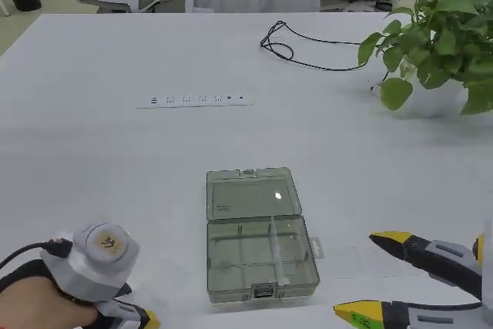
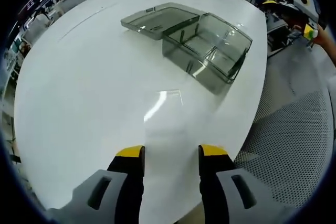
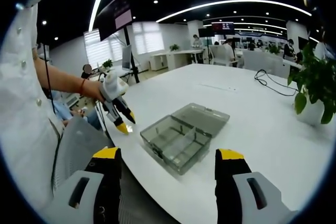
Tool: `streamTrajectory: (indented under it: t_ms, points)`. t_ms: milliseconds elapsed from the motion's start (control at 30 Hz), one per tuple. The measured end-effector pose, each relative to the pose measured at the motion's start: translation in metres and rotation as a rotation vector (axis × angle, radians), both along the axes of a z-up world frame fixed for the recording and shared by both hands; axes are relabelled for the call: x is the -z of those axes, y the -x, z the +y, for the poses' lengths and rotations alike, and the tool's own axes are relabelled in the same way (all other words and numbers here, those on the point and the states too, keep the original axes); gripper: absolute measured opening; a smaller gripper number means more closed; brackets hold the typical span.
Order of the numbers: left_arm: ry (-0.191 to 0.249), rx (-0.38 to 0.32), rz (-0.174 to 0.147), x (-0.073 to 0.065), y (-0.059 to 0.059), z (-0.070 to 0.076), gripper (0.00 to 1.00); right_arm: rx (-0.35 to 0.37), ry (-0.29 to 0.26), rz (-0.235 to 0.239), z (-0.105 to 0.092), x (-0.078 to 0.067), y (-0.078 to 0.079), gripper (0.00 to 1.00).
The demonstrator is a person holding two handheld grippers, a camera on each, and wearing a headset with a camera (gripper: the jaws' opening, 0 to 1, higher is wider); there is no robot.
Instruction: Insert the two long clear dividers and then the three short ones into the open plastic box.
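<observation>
L tongs (image 1: 150, 318) sit at the bottom left of the head view, held in a hand (image 1: 35, 306), low over the table (image 1: 115, 167) near its front edge. In the left gripper view the L tongs (image 2: 172, 153) have a small gap, w/ nothing in btw, and the tips hang over the table edge. The right gripper view shows the L tongs (image 3: 124, 123) pointing down, left of the box.

Far back on the table lies a white power strip (image 1: 192, 99), flat, well apart from the rest.

The box (image 1: 262, 290) is in the middle, near the front edge, btw both tongs. It is gray and see-through. Its lid (image 1: 250, 194) is open and lies flat behind it. One long clear divider (image 1: 276, 250) stands inside, running front to back, a bit right of the middle.

A black cable (image 1: 285, 45) loops far back, right of the power strip.

Just right of the box are faint clear flat bits (image 1: 358, 260) on the table; can't tell how many.

R tongs (image 1: 373, 276) are at the bottom right, near those bits. They are spread wide, w/ nothing held. In the right gripper view the R tongs (image 3: 168, 154) point at the box from well apart.

A green plant (image 1: 439, 36) in a white pot stands at the far right.
</observation>
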State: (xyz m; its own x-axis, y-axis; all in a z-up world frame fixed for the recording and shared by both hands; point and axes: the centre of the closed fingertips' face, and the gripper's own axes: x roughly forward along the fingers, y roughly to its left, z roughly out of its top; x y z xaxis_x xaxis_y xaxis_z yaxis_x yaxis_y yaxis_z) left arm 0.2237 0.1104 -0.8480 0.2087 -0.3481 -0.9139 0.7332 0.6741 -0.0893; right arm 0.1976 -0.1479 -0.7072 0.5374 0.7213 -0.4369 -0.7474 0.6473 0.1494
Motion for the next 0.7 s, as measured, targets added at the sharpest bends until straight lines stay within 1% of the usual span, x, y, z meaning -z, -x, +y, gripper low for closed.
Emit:
streamTrajectory:
  t_ms: [100, 267, 367, 400, 600, 700]
  points:
    - [-0.014, -0.01, 0.002, 0.0003, -0.0014, 0.001, 0.38, 0.004, -0.003, 0.0, 0.0, -0.0002, -0.0004, 0.73]
    - [-0.061, -0.009, -0.017, 0.0021, -0.0031, 0.0032, 0.33, 0.008, -0.007, -0.003, 0.001, -0.0003, -0.0027, 0.73]
    - [-0.076, -0.012, -0.021, 0.002, -0.0024, 0.0026, 0.33, 0.007, -0.006, -0.003, 0.0021, -0.0001, -0.0031, 0.72]
    - [-0.088, -0.011, -0.023, 0.0023, -0.0026, 0.0035, 0.32, 0.007, -0.007, -0.003, 0.0023, 0.0, -0.0032, 0.72]
    - [-0.09, -0.036, -0.01, 0.0023, -0.0033, 0.0043, 0.32, 0.005, -0.007, 0.001, 0.0027, 0.001, -0.0031, 0.72]
    - [-0.091, -0.038, 0.006, 0.0021, -0.0029, 0.0051, 0.32, 0.004, -0.004, 0.004, 0.003, 0.002, -0.0027, 0.72]
